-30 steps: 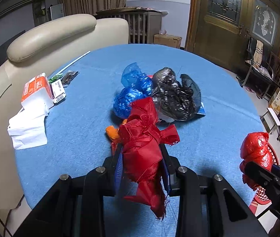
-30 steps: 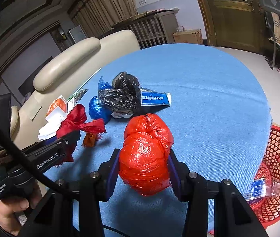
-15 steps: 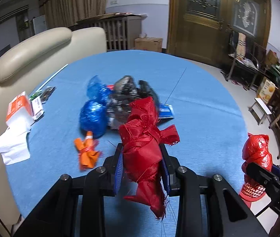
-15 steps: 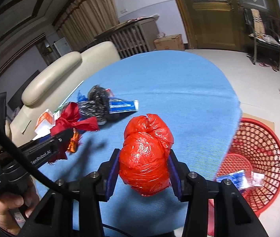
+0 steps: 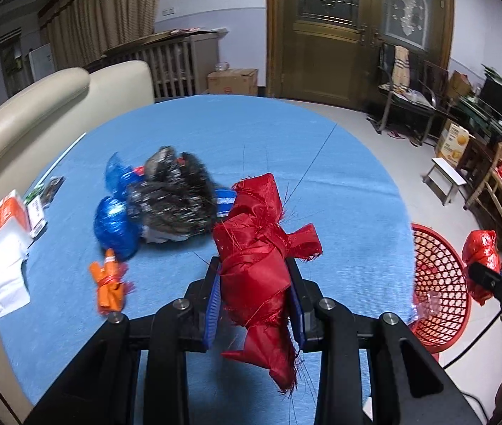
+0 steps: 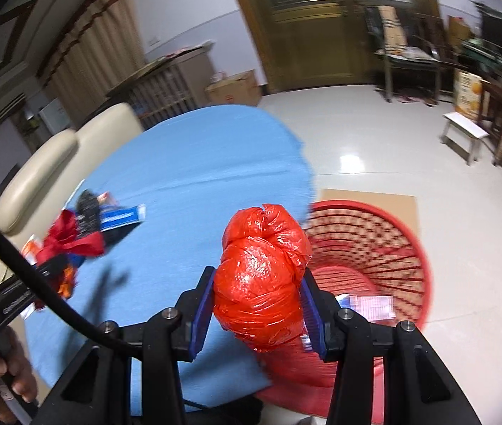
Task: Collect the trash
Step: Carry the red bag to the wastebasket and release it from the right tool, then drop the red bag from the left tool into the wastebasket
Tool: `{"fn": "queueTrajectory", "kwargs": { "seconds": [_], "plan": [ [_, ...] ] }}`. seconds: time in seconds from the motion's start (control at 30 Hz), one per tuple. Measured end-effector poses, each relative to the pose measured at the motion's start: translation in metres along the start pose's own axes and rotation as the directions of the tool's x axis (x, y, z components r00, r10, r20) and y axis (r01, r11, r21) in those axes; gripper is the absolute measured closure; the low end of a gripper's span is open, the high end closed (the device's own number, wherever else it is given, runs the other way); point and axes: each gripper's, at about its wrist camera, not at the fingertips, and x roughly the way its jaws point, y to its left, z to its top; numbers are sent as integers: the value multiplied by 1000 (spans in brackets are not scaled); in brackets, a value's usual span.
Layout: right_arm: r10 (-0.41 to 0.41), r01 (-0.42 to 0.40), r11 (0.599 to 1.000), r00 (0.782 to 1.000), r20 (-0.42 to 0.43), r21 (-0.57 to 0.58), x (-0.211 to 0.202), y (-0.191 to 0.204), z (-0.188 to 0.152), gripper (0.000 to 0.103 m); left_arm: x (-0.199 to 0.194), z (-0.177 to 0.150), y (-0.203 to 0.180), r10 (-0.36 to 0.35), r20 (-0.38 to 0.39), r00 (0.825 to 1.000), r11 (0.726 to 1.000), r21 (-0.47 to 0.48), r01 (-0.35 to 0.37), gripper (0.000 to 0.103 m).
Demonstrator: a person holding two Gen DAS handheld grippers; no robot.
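The left tongs (image 5: 254,283) hold a knotted red cloth (image 5: 258,258) tight between their blue pads, above the blue surface (image 5: 339,191). The right tongs (image 6: 258,304) squeeze a shiny red bag (image 6: 261,276), which hangs just past the edge of the surface and over the near rim of the red basket (image 6: 392,248) on the floor. The left view shows the trash left on the surface best: a black bag (image 5: 173,198), a blue bag (image 5: 114,226) touching it, and a small orange bundle (image 5: 109,283) lying near them. It also shows white tissue (image 5: 3,279) and an orange packet (image 5: 6,212) by the far left edge. In that view the basket is only a slice at the right. The right view shows what the left one cannot: the inside of the basket, with a pale wrapper (image 6: 371,306) lying at the bottom. It also shows a hand (image 6: 6,372) gripping the handle of the left tongs, low on the left.
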Motion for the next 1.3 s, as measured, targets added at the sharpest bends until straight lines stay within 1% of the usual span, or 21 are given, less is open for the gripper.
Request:
{"fn": "queueTrajectory", "kwargs": {
  "seconds": [0.2, 0.37, 0.53, 0.6, 0.73, 0.77, 0.87, 1.1, 1.23, 1.27, 1.3],
  "plan": [
    [-60, 59, 997, 998, 20, 53, -6, -37, 10, 54, 1, 8, -36, -53, 11, 999, 996, 71, 52, 68],
    [-78, 76, 994, 997, 20, 75, -7, -53, 13, 54, 0, 15, -70, -102, 22, 995, 986, 138, 98, 68],
    [-77, 78, 992, 997, -16, 96, 1, -64, 6, 54, 1, 19, -95, -135, 19, 991, 973, 194, 128, 68],
    [-77, 81, 991, 996, -40, 105, 8, -67, 2, 52, 3, 20, -101, -142, 13, 990, 969, 206, 137, 68],
    [-77, 93, 987, 989, -126, 127, 27, -76, -12, 38, 8, 23, -114, -168, -2, 986, 961, 222, 164, 68],
    [-79, 97, 986, 988, -133, 134, 29, -78, -14, 37, 9, 23, -117, -177, -5, 984, 958, 229, 174, 68],
    [-92, 109, 981, 990, -109, 162, 23, -84, -17, 35, 9, 25, -129, -206, -11, 978, 946, 255, 202, 68],
    [-130, 131, 956, 991, -20, 262, -7, -110, -9, 34, 14, 25, -161, -271, -40, 962, 913, 307, 270, 68],
    [-141, 133, 942, 990, 4, 307, -19, -122, -6, 34, 20, 20, -182, -315, -92, 944, 883, 336, 328, 68],
    [-145, 135, 940, 989, 7, 314, -21, -124, -6, 34, 21, 19, -186, -318, -101, 943, 879, 342, 333, 66],
    [-147, 136, 938, 989, 8, 320, -22, -126, -7, 34, 24, 17, -191, -327, -117, 938, 870, 350, 348, 63]
  ]
}}
